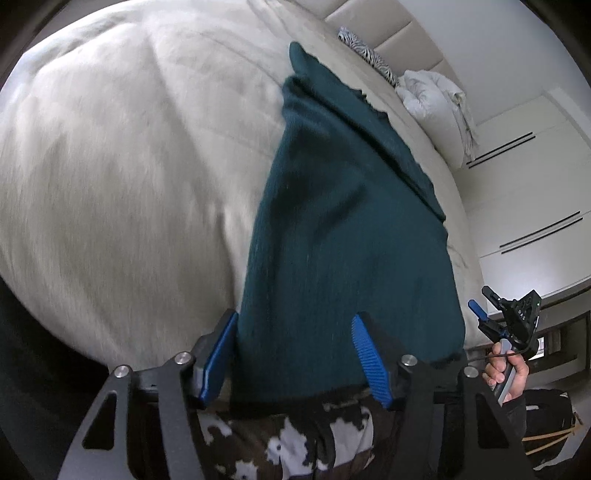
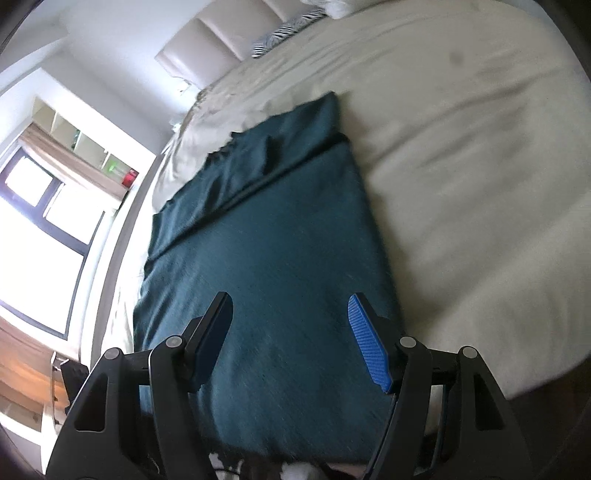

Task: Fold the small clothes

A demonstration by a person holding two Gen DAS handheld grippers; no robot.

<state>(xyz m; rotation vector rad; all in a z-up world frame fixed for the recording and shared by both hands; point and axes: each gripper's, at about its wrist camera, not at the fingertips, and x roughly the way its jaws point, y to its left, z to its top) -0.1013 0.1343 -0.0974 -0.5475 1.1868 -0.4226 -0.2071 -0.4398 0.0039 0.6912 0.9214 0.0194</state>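
Observation:
A dark teal knit garment (image 1: 343,221) (image 2: 266,240) lies flat on the cream bed (image 1: 110,166) (image 2: 480,184), long side running away from me. A fold edge crosses its far part, and a narrower layer sticks out beyond it. My left gripper (image 1: 295,321) hangs open over the garment's near end, blue pads apart, with nothing pinched. My right gripper (image 2: 291,301) is likewise open above the near end, clear of the cloth. In the left wrist view the right gripper (image 1: 480,297) shows at the right edge, held by a hand (image 1: 506,373).
A zebra-print pillow (image 1: 364,51) (image 2: 284,31) and white bedding (image 1: 436,99) lie by the padded headboard (image 2: 210,40). White wardrobe doors (image 1: 524,184) stand beyond the bed. A window (image 2: 37,229) and shelves (image 2: 85,147) are on the other side. Patterned trousers (image 1: 295,435) show below.

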